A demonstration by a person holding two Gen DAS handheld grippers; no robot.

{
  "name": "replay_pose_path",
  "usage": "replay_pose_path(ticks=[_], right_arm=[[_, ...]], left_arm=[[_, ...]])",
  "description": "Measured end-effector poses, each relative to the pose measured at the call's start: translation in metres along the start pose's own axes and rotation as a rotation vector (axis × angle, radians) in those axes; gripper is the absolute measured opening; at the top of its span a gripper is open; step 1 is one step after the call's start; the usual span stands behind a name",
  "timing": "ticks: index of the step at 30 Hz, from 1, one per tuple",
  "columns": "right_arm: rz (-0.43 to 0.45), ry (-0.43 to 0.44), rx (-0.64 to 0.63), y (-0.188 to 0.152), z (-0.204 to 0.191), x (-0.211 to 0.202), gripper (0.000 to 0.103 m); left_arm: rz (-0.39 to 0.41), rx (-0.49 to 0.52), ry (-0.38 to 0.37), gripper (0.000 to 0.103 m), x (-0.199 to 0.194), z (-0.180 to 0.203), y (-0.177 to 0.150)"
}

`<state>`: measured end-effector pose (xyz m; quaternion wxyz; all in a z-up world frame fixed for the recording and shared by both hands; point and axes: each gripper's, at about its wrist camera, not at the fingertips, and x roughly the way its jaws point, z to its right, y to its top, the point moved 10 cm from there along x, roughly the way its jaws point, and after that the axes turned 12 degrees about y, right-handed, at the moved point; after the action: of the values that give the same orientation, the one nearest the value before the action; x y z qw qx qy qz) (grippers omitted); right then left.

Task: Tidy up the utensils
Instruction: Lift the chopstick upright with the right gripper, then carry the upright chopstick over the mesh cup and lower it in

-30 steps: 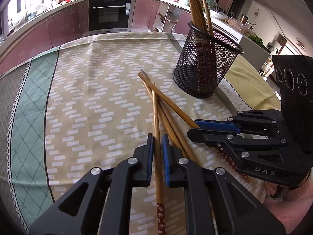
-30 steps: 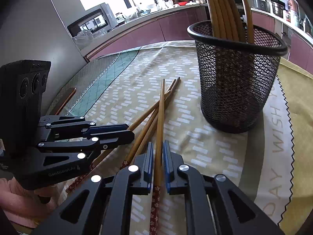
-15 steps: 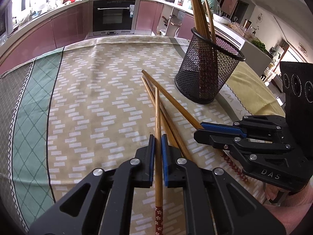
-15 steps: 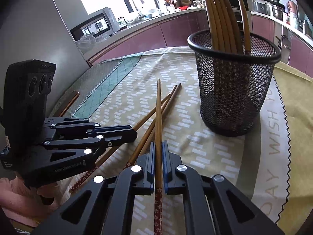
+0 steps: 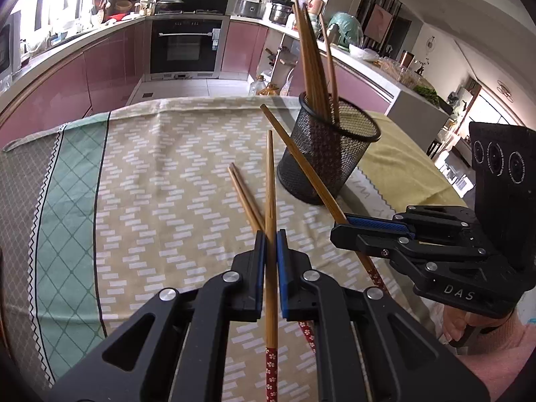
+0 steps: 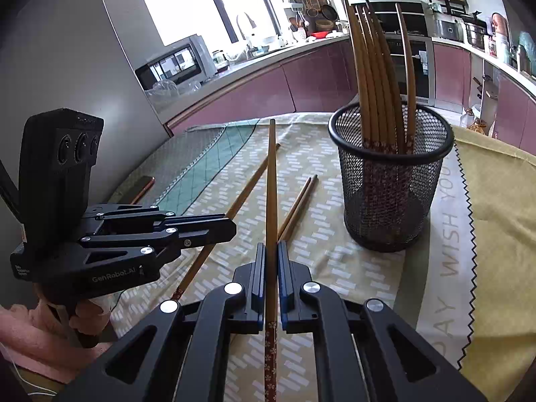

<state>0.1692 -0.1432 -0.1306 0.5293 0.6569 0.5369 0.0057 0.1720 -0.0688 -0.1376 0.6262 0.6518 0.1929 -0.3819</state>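
Chopstick (image 5: 270, 201) clamped between the blue pads of the left gripper (image 5: 271, 244) fills the lower centre of the left wrist view, its tip raised off the tablecloth (image 5: 150, 201). At right in that view the right gripper (image 5: 348, 231) is closed on a second chopstick (image 5: 301, 164), which slants up across the front of the mesh holder (image 5: 328, 154). Seen from the right wrist, that second chopstick runs straight up the middle of the frame. Two loose chopsticks (image 5: 244, 197) lie side by side on the cloth beyond the pads. Farther back, right of centre, the black holder stands upright with several chopsticks (image 6: 375, 77) inside.
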Motion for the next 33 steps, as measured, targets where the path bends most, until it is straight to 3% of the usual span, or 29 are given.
replay_pose_path(ticks=[14,33], right_arm=[[0.101,-0.004,0.01,0.021,0.009,-0.036,0.006],[0.212,-0.003,-0.004,0.055,0.016,-0.067,0.006]], left_arm=[[0.069,-0.008,-0.098,0.007,-0.039,0.009,0.022],[0.156,0.005,-0.12,0.007,-0.071,0.013,0.057]])
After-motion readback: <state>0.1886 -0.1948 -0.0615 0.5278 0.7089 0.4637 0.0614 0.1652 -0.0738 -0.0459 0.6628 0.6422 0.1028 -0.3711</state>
